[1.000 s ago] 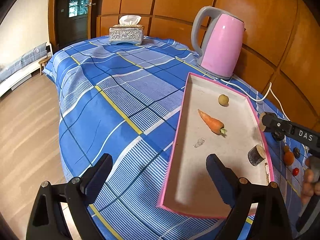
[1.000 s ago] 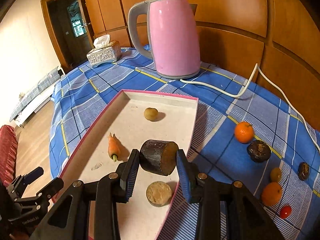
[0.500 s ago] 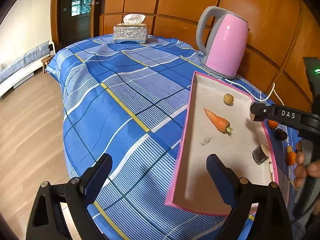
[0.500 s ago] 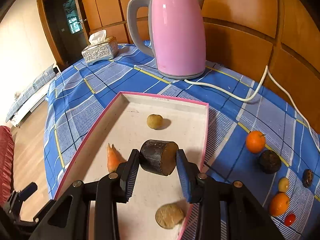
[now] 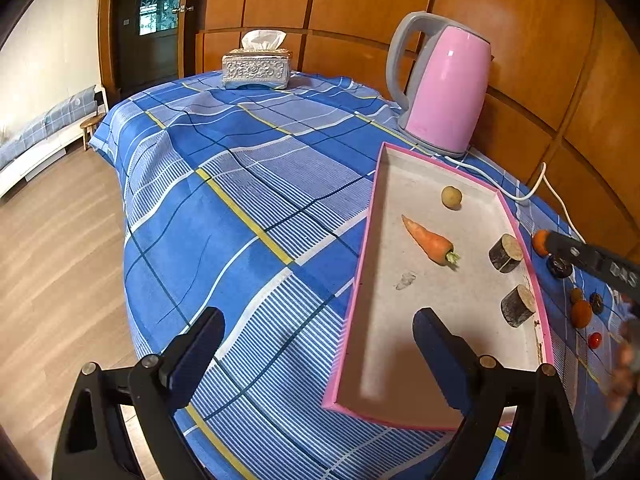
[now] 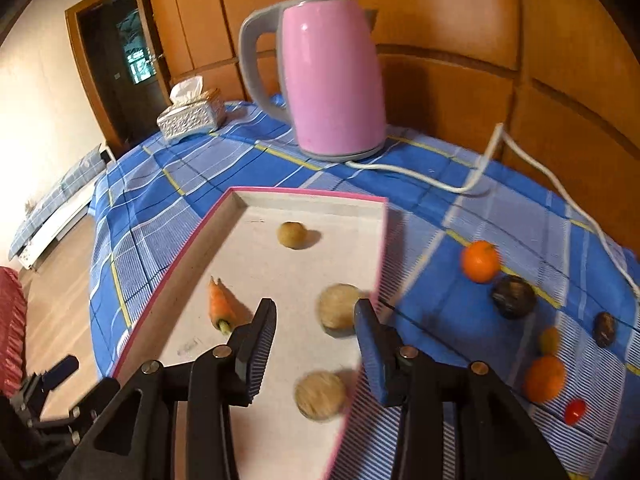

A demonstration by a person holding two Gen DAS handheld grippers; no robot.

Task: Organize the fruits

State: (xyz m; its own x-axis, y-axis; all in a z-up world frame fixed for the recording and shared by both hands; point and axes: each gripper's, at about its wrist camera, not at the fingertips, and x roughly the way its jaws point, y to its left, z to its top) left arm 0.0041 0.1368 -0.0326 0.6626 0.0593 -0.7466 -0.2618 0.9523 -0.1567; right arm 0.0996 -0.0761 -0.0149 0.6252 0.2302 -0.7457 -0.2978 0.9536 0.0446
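A pink-rimmed tray [image 5: 360,272] [image 6: 172,284] on the blue checked cloth holds a carrot [image 5: 430,242] [image 6: 220,306], a small round potato [image 5: 451,197] [image 6: 293,234] and two dark cut stubs [image 5: 506,253] [image 5: 518,305], also in the right wrist view [image 6: 340,306] [image 6: 321,395]. My right gripper [image 6: 316,344] is open and empty above the tray's right edge. My left gripper [image 5: 316,356] is open and empty at the tray's near left corner. Oranges [image 6: 480,261] [image 6: 545,378], dark fruits [image 6: 513,296] and a cherry tomato [image 6: 575,411] lie on the cloth right of the tray.
A pink kettle [image 5: 444,88] [image 6: 328,80] stands behind the tray, its white cord [image 6: 472,184] trailing right. A silver tissue box [image 5: 256,66] sits at the table's far end. Wooden wall panels back the table; the floor lies to the left.
My right gripper opened and let go of the dark stub, which now stands in the tray beside the other stub. The gripper pulled back a little. My left gripper stayed open.
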